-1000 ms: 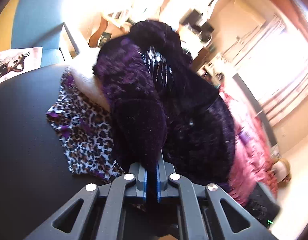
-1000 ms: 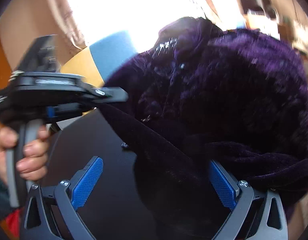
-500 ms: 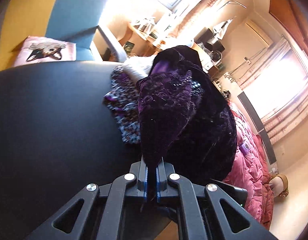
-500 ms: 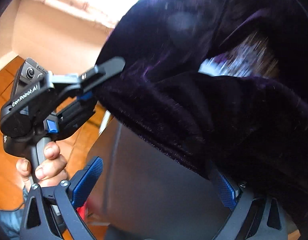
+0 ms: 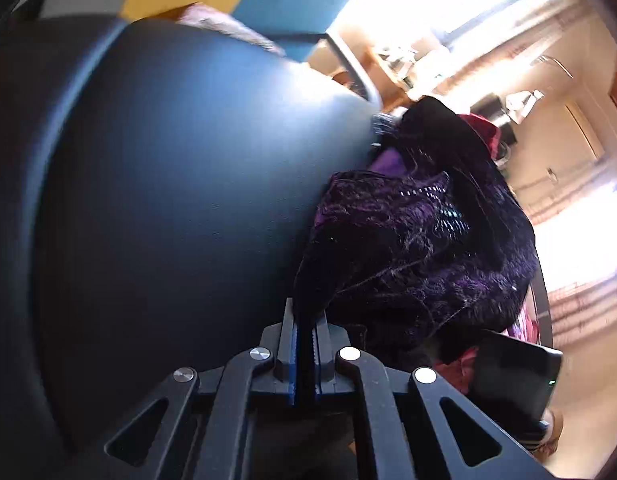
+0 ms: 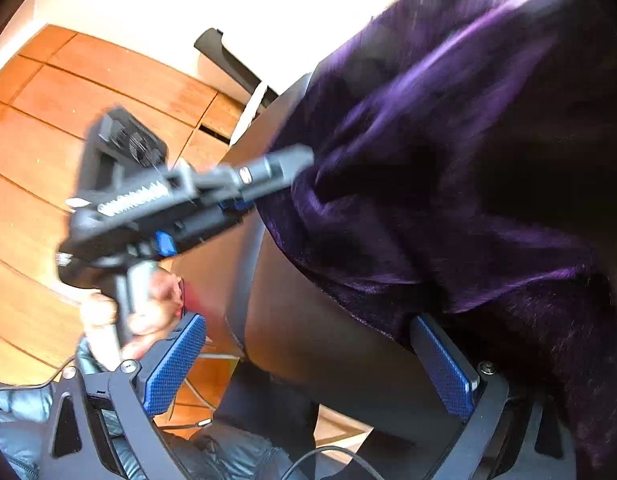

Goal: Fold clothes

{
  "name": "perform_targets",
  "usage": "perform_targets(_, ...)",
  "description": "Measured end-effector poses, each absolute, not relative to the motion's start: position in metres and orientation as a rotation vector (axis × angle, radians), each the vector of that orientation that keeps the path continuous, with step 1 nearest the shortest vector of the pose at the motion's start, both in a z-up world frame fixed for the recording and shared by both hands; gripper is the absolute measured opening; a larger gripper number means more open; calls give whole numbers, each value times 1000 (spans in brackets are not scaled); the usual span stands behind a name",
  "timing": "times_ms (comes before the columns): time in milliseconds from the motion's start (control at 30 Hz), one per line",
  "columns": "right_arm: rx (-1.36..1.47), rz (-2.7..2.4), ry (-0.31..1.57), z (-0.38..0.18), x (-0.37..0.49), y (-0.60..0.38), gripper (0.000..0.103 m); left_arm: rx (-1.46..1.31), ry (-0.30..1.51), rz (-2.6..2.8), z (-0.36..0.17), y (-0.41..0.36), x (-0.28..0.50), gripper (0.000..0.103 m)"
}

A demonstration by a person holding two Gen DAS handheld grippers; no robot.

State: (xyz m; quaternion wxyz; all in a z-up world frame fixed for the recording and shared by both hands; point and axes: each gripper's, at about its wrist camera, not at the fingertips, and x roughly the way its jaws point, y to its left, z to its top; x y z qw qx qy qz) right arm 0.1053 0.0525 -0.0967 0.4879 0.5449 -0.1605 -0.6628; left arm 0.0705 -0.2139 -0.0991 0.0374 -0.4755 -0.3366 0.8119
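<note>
One purple velvet garment (image 5: 420, 248) hangs bunched between two grippers above one dark table (image 5: 168, 200). In the left wrist view the left gripper (image 5: 304, 344) sits at 6 o'clock, its two blue-lined fingers pressed together on a pinched edge of the cloth, and the garment rises from there toward 2 o'clock, with a strip of pale beading on its fold. One pink quilted cloth (image 5: 526, 320) peeks out behind it at 4 o'clock.

In the right wrist view the right gripper (image 6: 308, 360) stands with its two blue pads (image 6: 172, 364) wide apart; the purple garment (image 6: 448, 168) fills the frame from 12 to 4 o'clock and drapes over the right-hand pad, but nothing is pinched between them. At 9 o'clock the left gripper (image 6: 284, 172) appears from the side, blurred, clamped on the garment's edge, with one hand (image 6: 140, 312) gripping its handle over the wooden floor (image 6: 36, 152).
</note>
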Motion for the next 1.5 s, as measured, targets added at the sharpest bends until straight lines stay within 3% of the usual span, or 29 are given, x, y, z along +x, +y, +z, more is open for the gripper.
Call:
perform_targets(400, 1252, -1666, -172, -26, 138, 94, 103, -1504, -1323, 2718, -113, -334, 149, 5)
perform_targets(667, 1171, -2028, -115, -6, 24, 120, 103, -1572, -1284, 2729, -122, -332, 157, 9)
perform_targets(1000, 1265, -2142, 305, -74, -45, 20, 103, -1560, -1265, 2727, -133, -328, 158, 14)
perform_targets(1133, 1371, -2119, 369, -104, -63, -2, 100, -1554, -1186, 2762, -129, -329, 163, 18)
perform_targets(1167, 1355, -2119, 398, -102, -62, -3, 97, -1554, -1164, 2772, -128, -327, 162, 18)
perform_targets(1233, 1319, -2111, 391, -92, -63, 3, 71, -1553, -1123, 2793, -128, -323, 159, 20)
perform_targets(1300, 1299, -2100, 365, -82, -68, 13, 29, -1554, -1086, 2811, -126, -321, 159, 22)
perform_targets(1367, 1293, -2114, 368, -68, -78, 27, 14, -1560, -1053, 2828, -125, -318, 160, 22)
perform_targets(1500, 1159, -2302, 542, -18, -100, 63, 12, -1571, -978, 2861, -122, -315, 163, 25)
